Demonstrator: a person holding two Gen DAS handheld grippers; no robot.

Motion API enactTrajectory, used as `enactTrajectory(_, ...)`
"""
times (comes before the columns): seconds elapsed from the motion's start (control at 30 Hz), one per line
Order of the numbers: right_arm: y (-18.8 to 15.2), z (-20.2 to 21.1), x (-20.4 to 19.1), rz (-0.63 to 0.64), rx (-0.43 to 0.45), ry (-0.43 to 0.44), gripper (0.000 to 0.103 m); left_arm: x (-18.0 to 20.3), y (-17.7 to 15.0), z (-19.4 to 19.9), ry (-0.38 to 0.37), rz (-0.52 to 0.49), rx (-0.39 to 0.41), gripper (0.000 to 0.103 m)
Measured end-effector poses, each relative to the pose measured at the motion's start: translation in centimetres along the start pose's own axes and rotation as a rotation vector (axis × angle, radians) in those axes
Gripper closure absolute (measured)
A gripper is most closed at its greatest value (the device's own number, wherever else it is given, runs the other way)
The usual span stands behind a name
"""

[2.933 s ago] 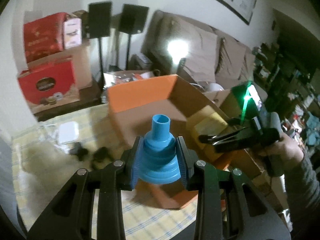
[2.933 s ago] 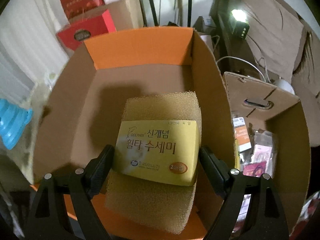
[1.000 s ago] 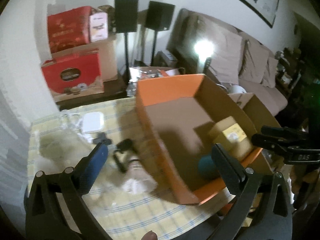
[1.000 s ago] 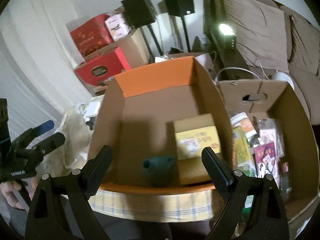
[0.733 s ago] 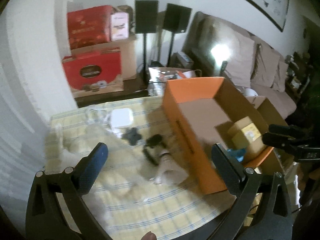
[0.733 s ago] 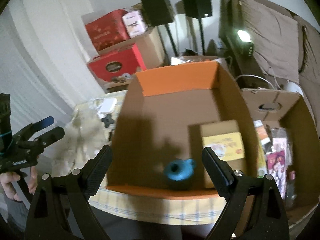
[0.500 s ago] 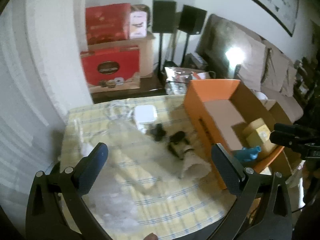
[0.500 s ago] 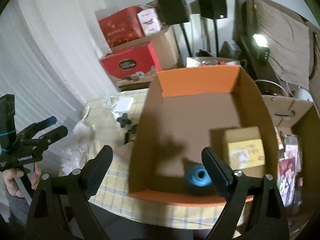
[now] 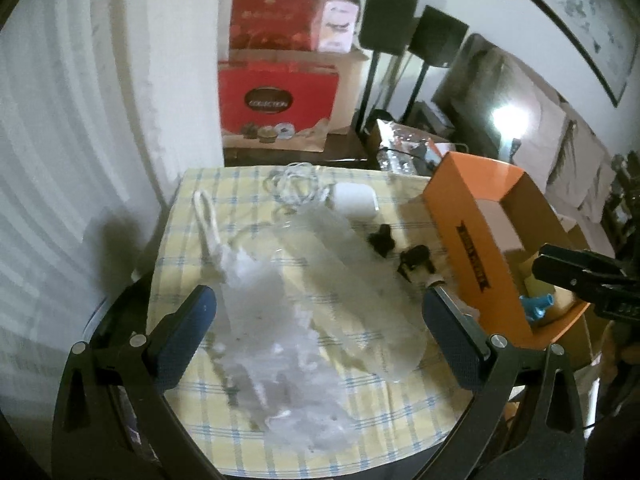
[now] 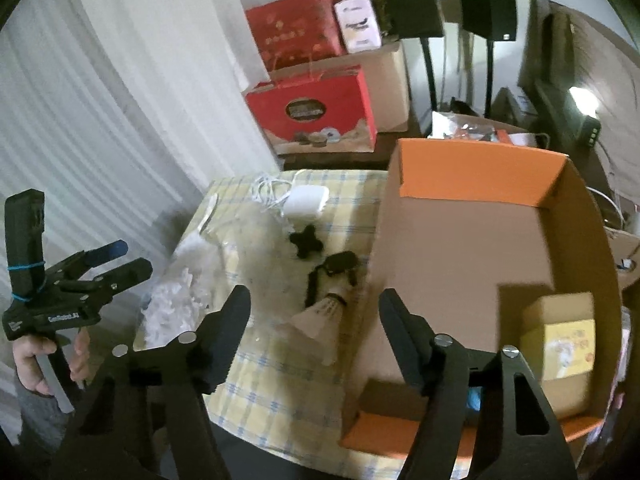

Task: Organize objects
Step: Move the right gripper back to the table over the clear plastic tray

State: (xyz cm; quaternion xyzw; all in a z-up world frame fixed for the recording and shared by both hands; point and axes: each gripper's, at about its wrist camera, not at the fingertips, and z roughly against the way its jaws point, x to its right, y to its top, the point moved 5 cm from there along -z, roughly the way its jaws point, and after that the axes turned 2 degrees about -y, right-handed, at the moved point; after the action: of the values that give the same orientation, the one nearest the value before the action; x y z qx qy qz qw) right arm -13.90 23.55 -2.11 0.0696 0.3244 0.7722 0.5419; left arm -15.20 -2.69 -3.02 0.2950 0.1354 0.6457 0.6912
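Note:
An orange cardboard box (image 9: 472,216) (image 10: 480,176) stands on the right side of a yellow checked table (image 9: 256,416) (image 10: 280,396). Inside it lie a blue funnel (image 9: 536,306) and a yellow-labelled sponge pack (image 10: 560,344). On the table lie clear plastic bags (image 9: 280,312), a white charger (image 9: 356,202) (image 10: 305,201) with cable, a black cross-shaped piece (image 10: 306,245), a black clip (image 10: 338,266) and a shuttlecock (image 10: 326,314). My left gripper (image 9: 320,320) is open and empty above the bags. My right gripper (image 10: 314,320) is open and empty over the shuttlecock.
Red gift boxes (image 9: 276,104) and a brown carton stand behind the table by the white wall. Two black speakers on stands (image 10: 486,4) and a sofa (image 9: 540,128) are at the back. Another carton with packets sits right of the orange box.
Both grippers let go of the funnel and the sponge pack in the box, then drew back and swung left. The views now face the table's cluttered left side.

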Motion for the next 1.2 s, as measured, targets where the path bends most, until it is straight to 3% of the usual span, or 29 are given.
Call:
enactTrajectory(0.27, 1.4, -3.5, -1.1, 0.031, -0.032, -0.017, 0.036, -1.2, -0.3, -1.1, -0.033, 0.024, -0.027, 0.001)
enactTrajectory(0.47, 2.7, -6.6, -1.8, 0.050, -0.071, -0.042, 0.047, 0.1, -1.3, -2.6, -0.094, 0.008, -0.065, 0.016)
enactTrajectory(0.6, 3.1, -8.5, -2.1, 0.045, -0.097, -0.045, 0.054, 1.0, -2.1, -4.1, -0.126, -0.006, -0.110, 0.034)
enactTrajectory(0.83, 3.0, -10.8, -2.3, 0.019, -0.132, -0.021, 0.055, 1.1, -3.0, -6.0, -0.143, 0.002, -0.158, 0.038)
enactTrajectory(0.93, 2.5, -11.2, -3.0, 0.037, -0.140, -0.011, 0.055, 0.8, -3.4, -6.5, -0.150, 0.012, -0.178, 0.049)
enactTrajectory(1.2, 1.1, -10.9, -4.7, 0.071, -0.154, 0.030, 0.055, -0.1, -3.9, -6.7, -0.142, 0.045, -0.178, 0.049)
